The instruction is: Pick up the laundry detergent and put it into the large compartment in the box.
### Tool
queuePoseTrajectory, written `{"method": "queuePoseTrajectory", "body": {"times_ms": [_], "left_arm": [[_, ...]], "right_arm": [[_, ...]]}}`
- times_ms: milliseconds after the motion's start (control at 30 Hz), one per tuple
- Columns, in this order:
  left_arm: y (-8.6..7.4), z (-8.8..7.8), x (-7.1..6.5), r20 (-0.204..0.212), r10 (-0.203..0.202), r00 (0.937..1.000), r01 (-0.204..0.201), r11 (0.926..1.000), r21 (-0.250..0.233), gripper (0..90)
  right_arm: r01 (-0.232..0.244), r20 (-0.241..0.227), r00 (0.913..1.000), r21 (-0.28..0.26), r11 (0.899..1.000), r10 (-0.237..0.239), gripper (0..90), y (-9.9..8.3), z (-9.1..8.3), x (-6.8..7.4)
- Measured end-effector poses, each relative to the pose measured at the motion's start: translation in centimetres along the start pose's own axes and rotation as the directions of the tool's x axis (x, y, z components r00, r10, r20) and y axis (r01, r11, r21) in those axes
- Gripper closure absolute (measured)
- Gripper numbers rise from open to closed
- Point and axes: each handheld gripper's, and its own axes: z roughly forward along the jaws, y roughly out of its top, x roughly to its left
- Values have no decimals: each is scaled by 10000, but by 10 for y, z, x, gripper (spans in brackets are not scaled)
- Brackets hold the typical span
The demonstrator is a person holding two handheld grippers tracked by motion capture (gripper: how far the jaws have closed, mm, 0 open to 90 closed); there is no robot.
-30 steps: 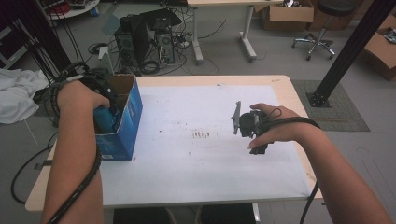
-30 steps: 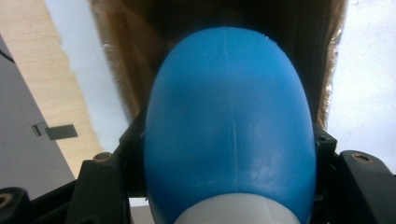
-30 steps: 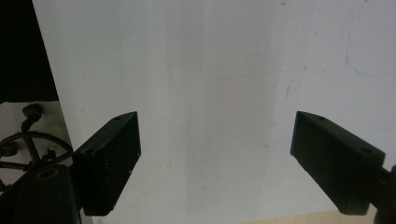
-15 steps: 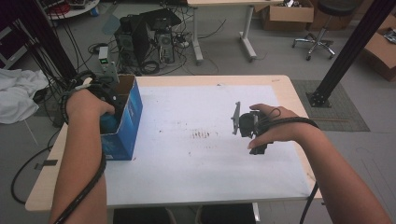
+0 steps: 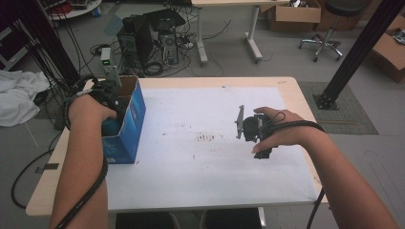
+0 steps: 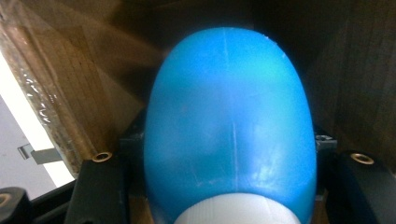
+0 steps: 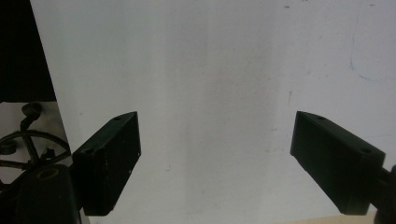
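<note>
Both grippers are busy: my left gripper [image 5: 111, 95] is clamping a blue bottle [image 6: 229, 126] (white cap toward me) inside the cardboard box [image 5: 128, 125]. My right gripper [image 7: 215, 161] is hovering over the white table [image 5: 200, 157], jaws spread wide, holding nothing.

Blue bottle [image 6: 229, 126] base beyond the frame's bottom edge

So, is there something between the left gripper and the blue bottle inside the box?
Nothing visible. In the left gripper view, the left gripper is shut on the blue bottle, its black jaws at both sides, inside the cardboard box. The right gripper is open over the table.
</note>
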Motion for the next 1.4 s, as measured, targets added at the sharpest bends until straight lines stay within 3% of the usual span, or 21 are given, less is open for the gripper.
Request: {"method": "queuePoseTrajectory", "body": {"times_ms": [467,1400], "left_arm": [[-1,-2,-8,-78,272,9996,-271,9996,93,355],[-11,-26,-11,-369,164,9992,-172,9996,-209,225]], "right_arm": [[-55,86,9999,-29,10000,55,163,-5,-3,3],[-57,210,9998,-159,9999,60,163,-5,-6,5]]}}
